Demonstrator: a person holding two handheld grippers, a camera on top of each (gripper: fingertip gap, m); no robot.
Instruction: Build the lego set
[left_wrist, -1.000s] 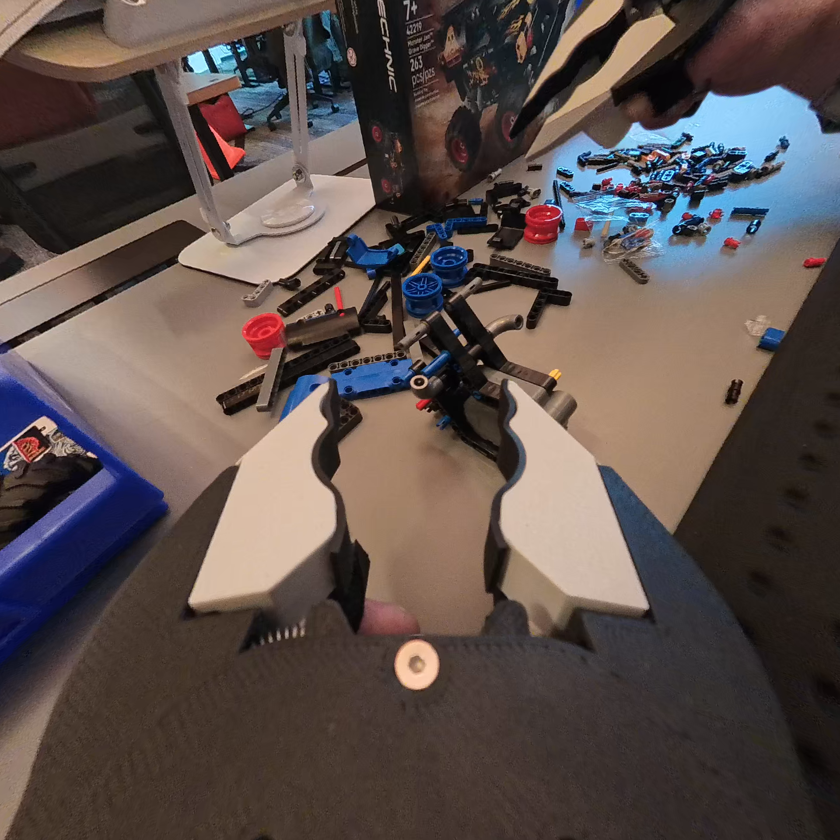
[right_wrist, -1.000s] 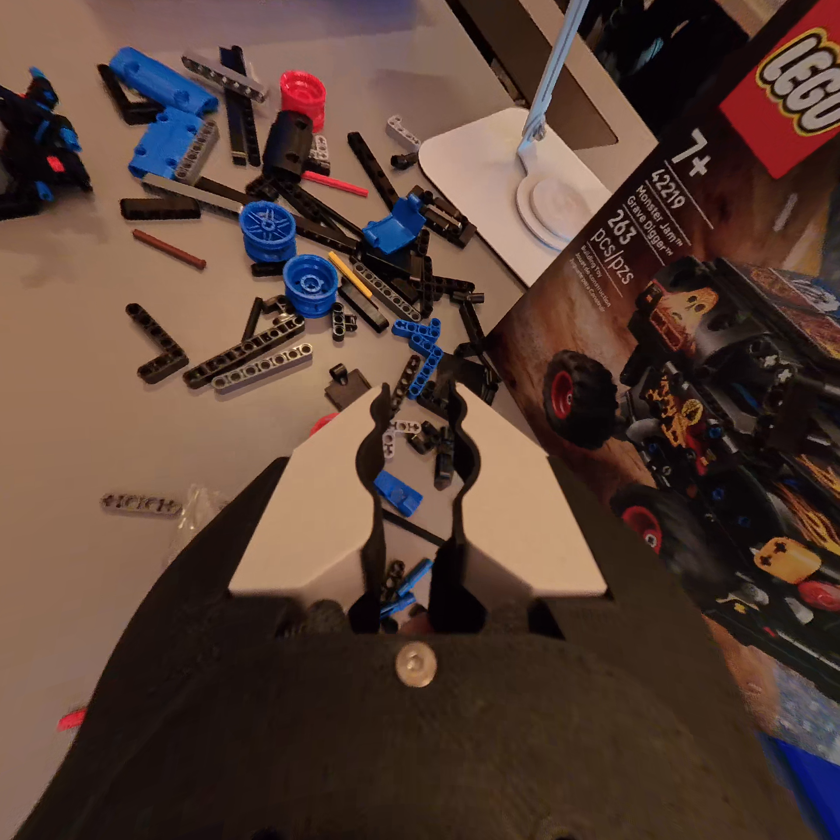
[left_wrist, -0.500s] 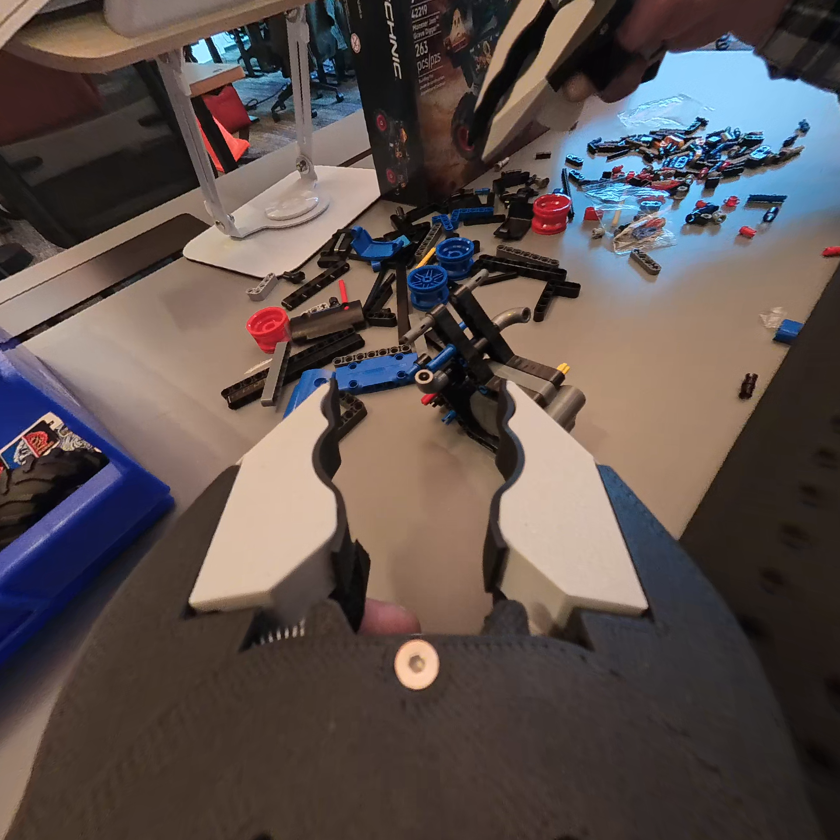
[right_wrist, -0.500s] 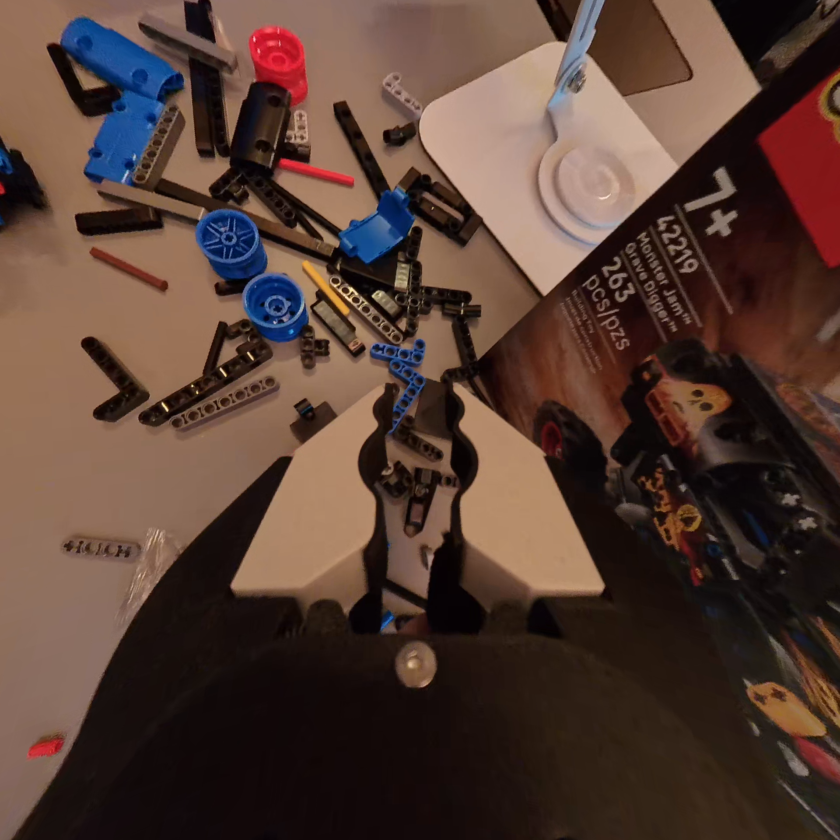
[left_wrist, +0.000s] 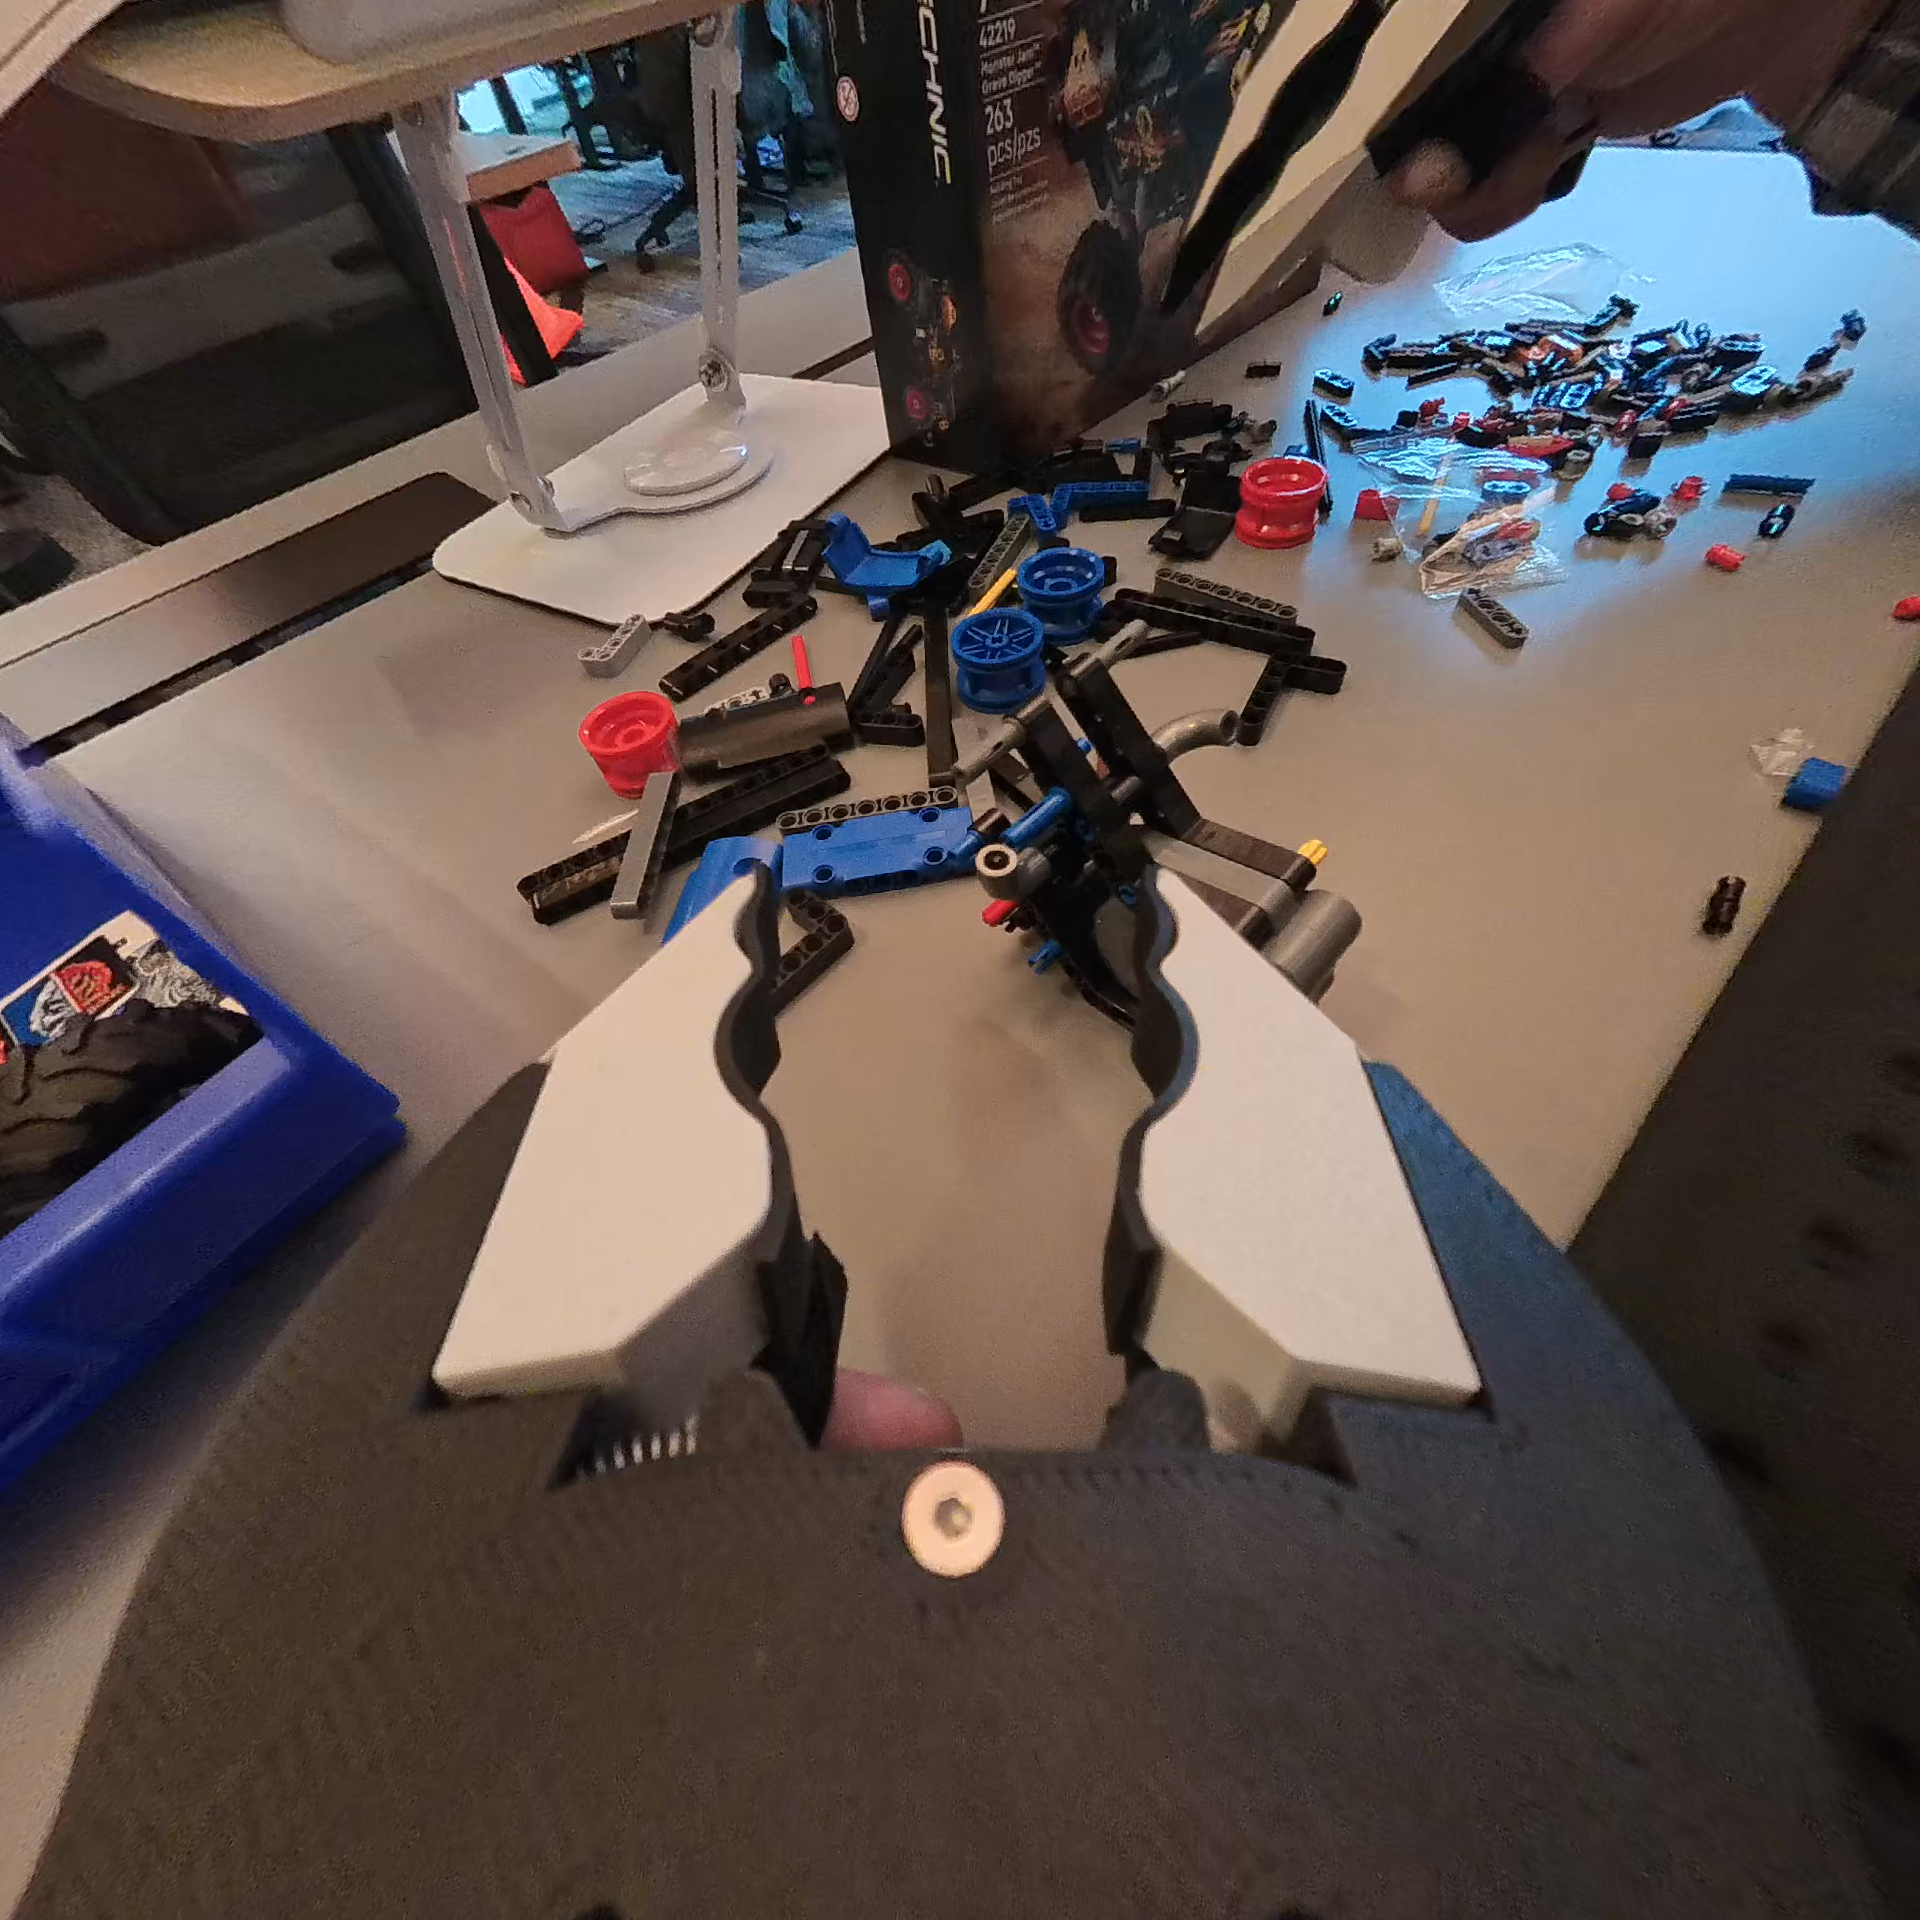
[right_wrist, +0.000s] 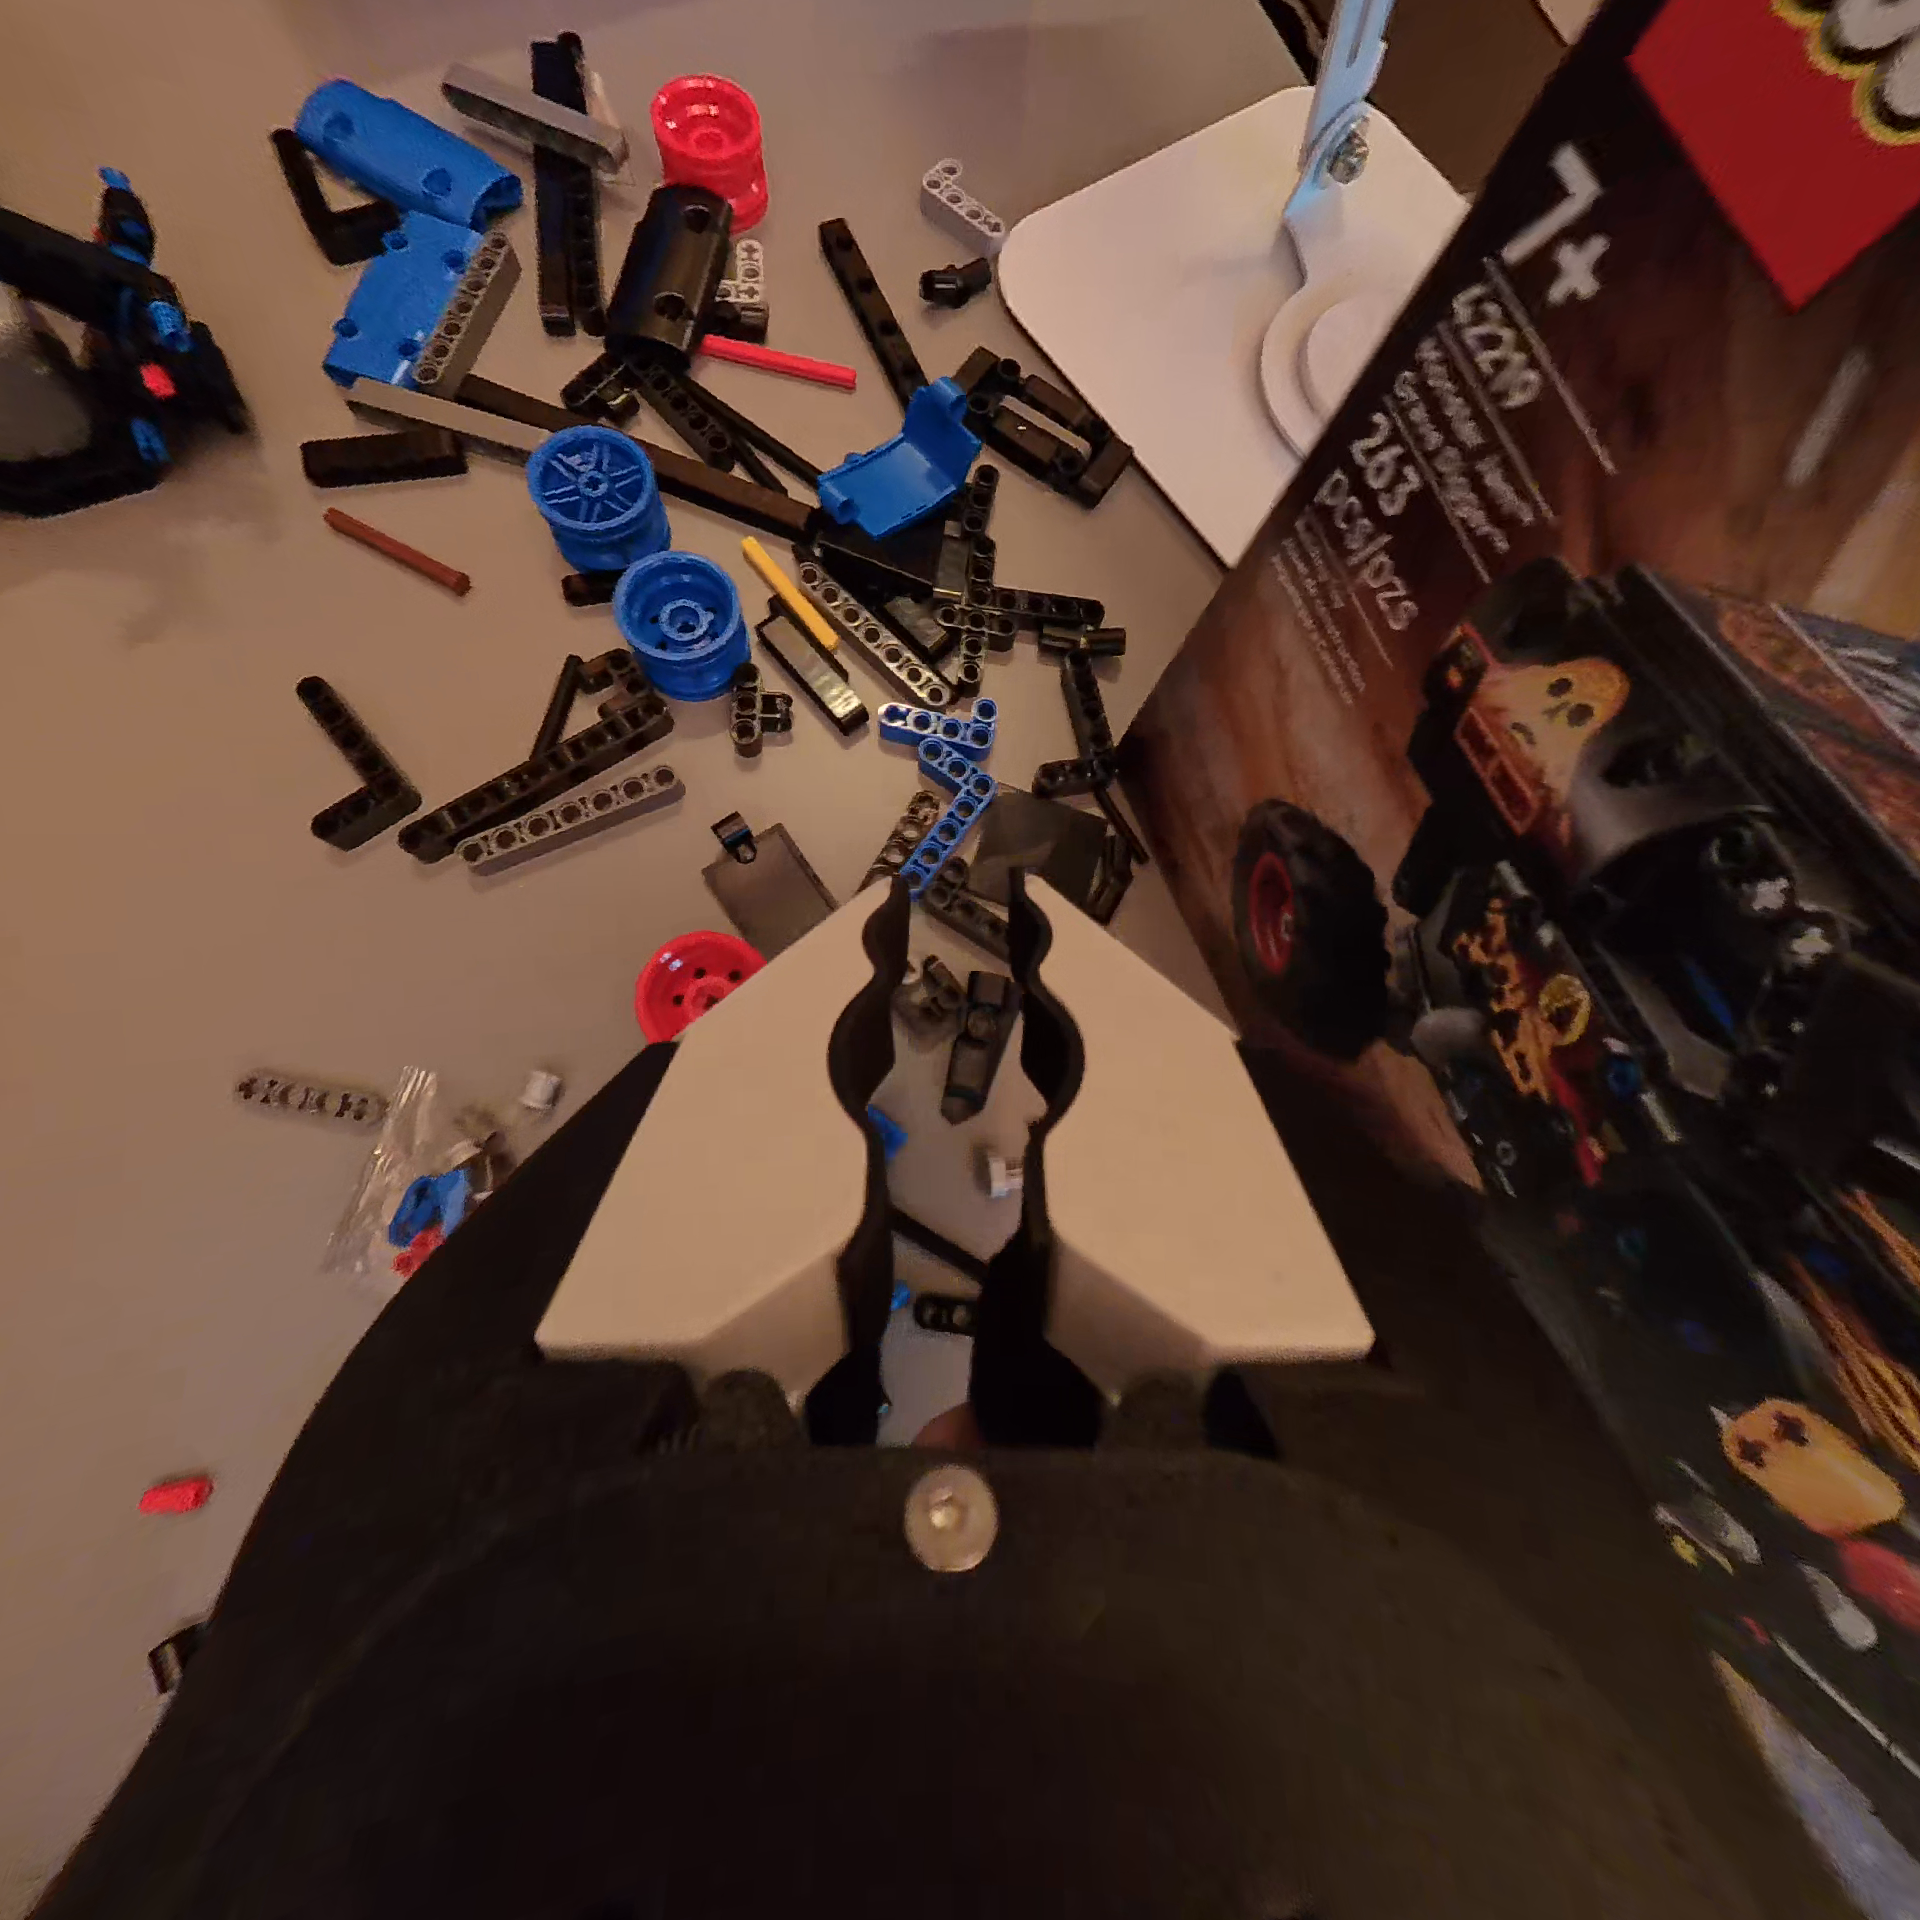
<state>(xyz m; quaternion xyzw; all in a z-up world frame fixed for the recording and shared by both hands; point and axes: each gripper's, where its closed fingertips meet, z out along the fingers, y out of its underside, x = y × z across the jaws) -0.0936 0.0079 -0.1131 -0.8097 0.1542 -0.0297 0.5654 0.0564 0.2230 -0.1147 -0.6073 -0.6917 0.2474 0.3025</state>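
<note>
Loose Lego parts lie in a pile on the grey table (left_wrist: 1455, 935): blue wheel rims (right_wrist: 592, 494), red rims (right_wrist: 710, 145), black beams and a blue angled beam (right_wrist: 951, 790). A partly built black and blue assembly (left_wrist: 1091, 831) sits just beyond my left gripper (left_wrist: 956, 894), which is wide open and empty; its right finger partly hides the assembly. My right gripper (right_wrist: 958, 894) hovers over small black parts beside the box, its jaws a narrow gap apart and empty. It also shows in the left wrist view (left_wrist: 1278, 177), held by a hand.
The Lego box (right_wrist: 1558, 831) stands upright at the right, also in the left wrist view (left_wrist: 997, 208). A white lamp base (right_wrist: 1174, 291) sits behind the pile. A blue bin (left_wrist: 156, 1195) holds tyres at the left. More small parts (left_wrist: 1610, 384) and plastic bags lie far right.
My right gripper has drifted a little over the parts beside the box, keeping the same narrow gap. My left gripper has stayed open and almost still.
</note>
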